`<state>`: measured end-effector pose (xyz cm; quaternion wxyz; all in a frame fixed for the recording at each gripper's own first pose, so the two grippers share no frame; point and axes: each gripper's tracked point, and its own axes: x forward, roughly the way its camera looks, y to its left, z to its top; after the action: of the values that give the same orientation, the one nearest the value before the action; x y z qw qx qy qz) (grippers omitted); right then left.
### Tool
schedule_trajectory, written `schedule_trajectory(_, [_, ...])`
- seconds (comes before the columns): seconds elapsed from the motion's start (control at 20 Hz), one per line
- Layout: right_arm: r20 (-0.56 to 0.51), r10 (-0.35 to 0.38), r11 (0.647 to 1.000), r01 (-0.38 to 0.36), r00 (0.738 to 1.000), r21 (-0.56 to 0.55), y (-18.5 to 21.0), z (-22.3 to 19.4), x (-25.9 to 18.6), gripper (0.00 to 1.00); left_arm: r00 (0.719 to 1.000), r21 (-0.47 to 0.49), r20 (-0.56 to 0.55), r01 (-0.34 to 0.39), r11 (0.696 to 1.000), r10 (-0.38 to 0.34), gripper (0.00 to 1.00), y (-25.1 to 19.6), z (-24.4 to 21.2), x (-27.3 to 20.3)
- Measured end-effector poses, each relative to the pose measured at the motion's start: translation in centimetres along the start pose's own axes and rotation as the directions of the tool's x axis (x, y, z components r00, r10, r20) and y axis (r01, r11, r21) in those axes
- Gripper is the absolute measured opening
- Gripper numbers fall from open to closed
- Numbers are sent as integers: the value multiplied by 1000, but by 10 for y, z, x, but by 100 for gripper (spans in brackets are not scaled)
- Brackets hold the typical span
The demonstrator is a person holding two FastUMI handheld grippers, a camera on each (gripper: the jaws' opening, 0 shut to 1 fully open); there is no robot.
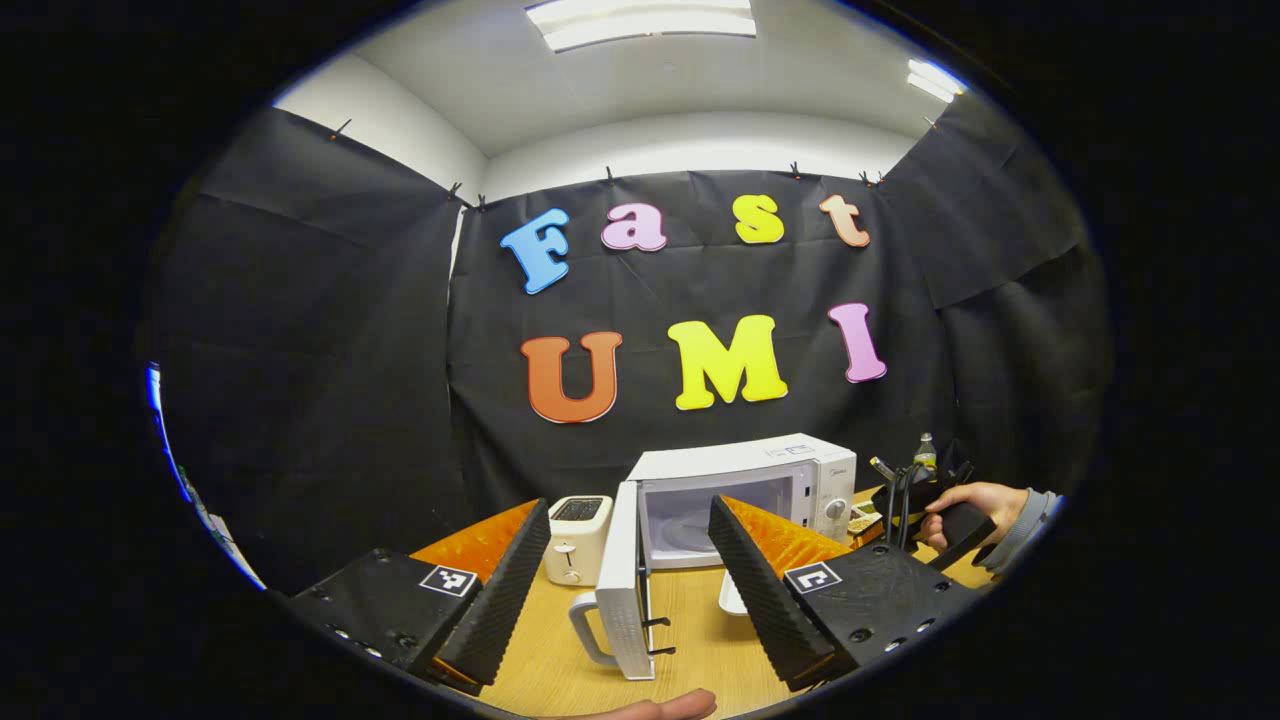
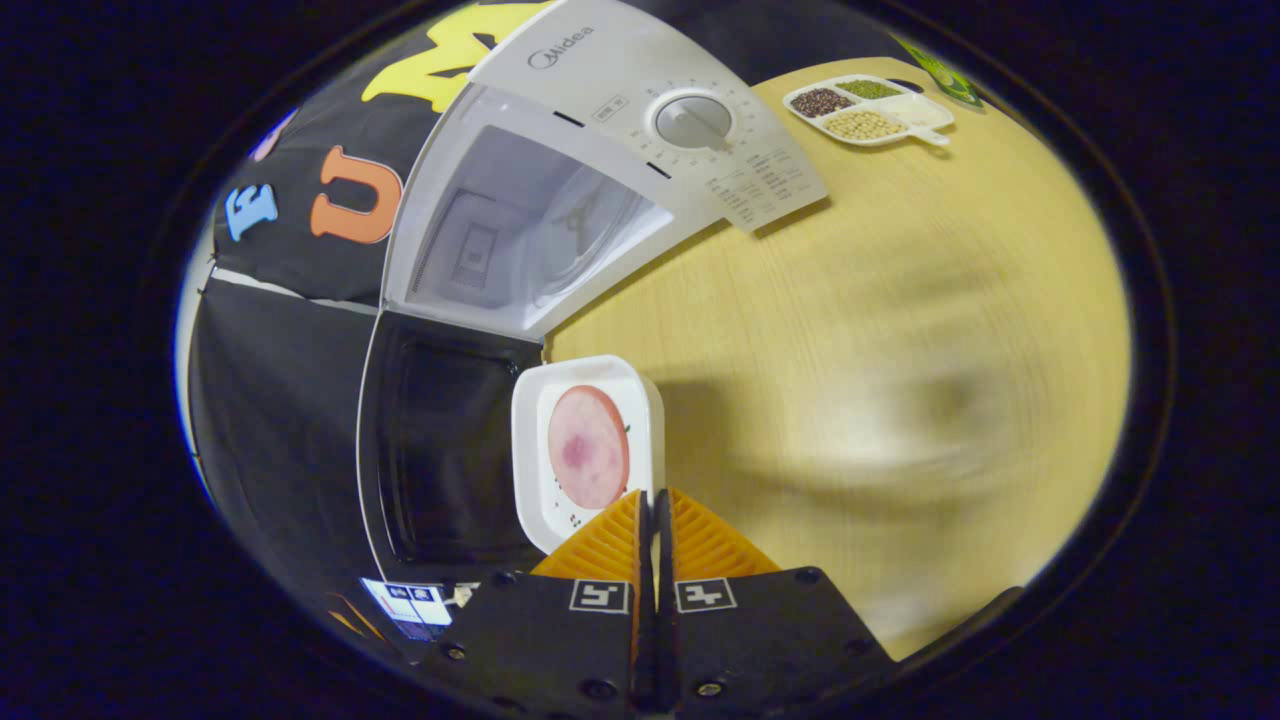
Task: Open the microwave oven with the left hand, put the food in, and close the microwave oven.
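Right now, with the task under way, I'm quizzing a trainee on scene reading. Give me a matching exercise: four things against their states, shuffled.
Things:
1. microwave door
2. left tongs
3. right tongs
4. divided tray

States:
a. shut on the rim of the plate
b. swung open
c. holding beans in separate compartments
d. spread apart, gripping nothing

Pairs: 1-b; 2-d; 3-a; 4-c

Prob. a lab demo booth w/ black cloth walls (image 1: 320, 350), kitchen props: microwave (image 1: 750, 480), toaster (image 1: 577, 540), wooden table (image 2: 850, 330).
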<state>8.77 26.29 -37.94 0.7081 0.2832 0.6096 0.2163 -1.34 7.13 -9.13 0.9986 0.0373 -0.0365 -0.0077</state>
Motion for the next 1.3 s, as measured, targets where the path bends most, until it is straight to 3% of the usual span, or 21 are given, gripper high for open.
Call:
schedule_trajectory(0.15, [81, -28, 998, 23, 996, 64, 18, 9, 26, 4, 1000, -13, 21, -16, 1000, 17, 96, 18, 3, -4])
schedule_trajectory(0.3, [140, -18, 990, -2, 990, 140, 39, 18, 49, 4, 999, -17, 41, -15, 1000, 16, 95, 29, 0, -3])
schedule_trajectory(0.35, [170, -19, 987, -9, 985, 163, 45, 23, 56, 0, 999, -10, 38, -21, 1000, 21, 95, 33, -3, -1])
schedule_trajectory(0.45, [244, -38, 976, -17, 969, 219, 50, 36, 67, 4, 998, 5, 40, -44, 999, 44, 95, 41, -9, 3])
schedule_trajectory(0.65, [387, -89, 947, -43, 918, 319, 51, 66, 92, 0, 999, 16, 20, -45, 999, 45, 96, 41, -18, 6])
schedule_trajectory(0.7, [413, -76, 946, -66, 907, 318, 57, 71, 100, 4, 999, 15, 18, -47, 999, 47, 96, 43, -20, 7])
schedule_trajectory(0.95, [511, 3, 914, -210, 860, 348, 86, 106, 126, 4, 999, 11, -18, -46, 999, 46, 96, 47, -32, 8])
schedule_trajectory(1.05, [575, -2, 888, -263, 818, 377, 91, 126, 133, 4, 998, 17, -28, -47, 999, 47, 96, 47, -35, 7])
schedule_trajectory(1.2, [653, -79, 828, -316, 753, 464, 82, 155, 143, 0, 999, 22, -31, -39, 999, 40, 96, 43, -35, 8])
schedule_trajectory(1.3, [682, -111, 811, -331, 723, 483, 78, 169, 148, 4, 999, 15, -38, -37, 999, 37, 96, 43, -37, 7])
